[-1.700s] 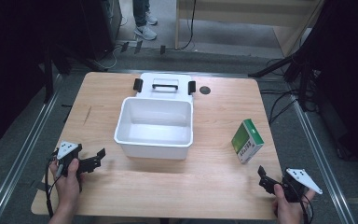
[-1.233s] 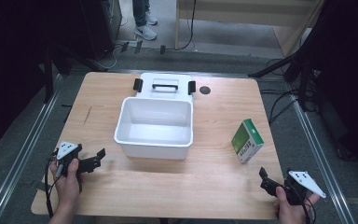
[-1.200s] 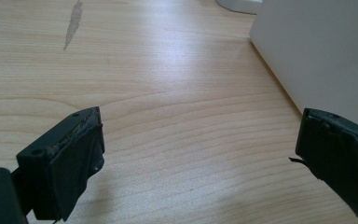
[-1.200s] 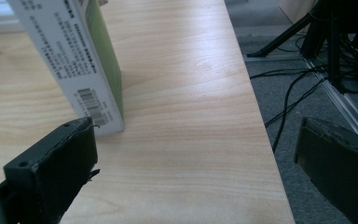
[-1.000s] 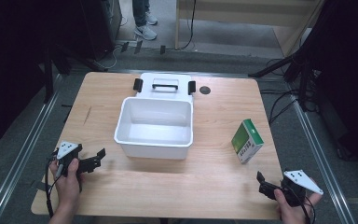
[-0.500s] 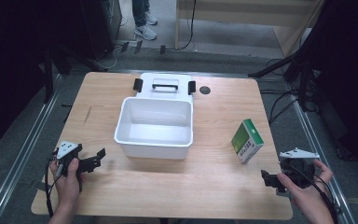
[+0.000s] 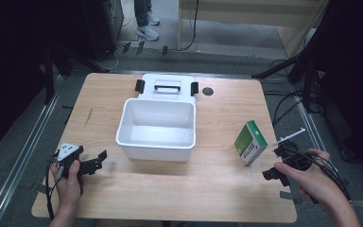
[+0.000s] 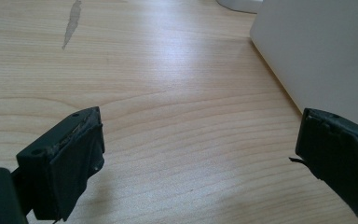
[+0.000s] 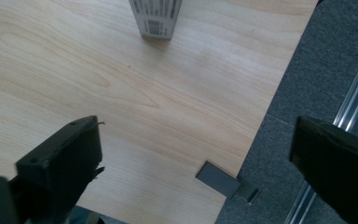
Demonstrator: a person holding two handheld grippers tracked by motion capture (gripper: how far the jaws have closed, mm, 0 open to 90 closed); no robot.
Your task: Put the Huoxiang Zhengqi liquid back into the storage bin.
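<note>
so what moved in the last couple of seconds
The right gripper rose from the table's near right corner and swung toward the green box, jaws open, holding nothing. The left gripper, the white bin, its lid and the box stayed put.

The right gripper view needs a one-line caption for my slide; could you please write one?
Open right gripper above the wooden table's edge, the green box upright ahead of its jaws.
</note>
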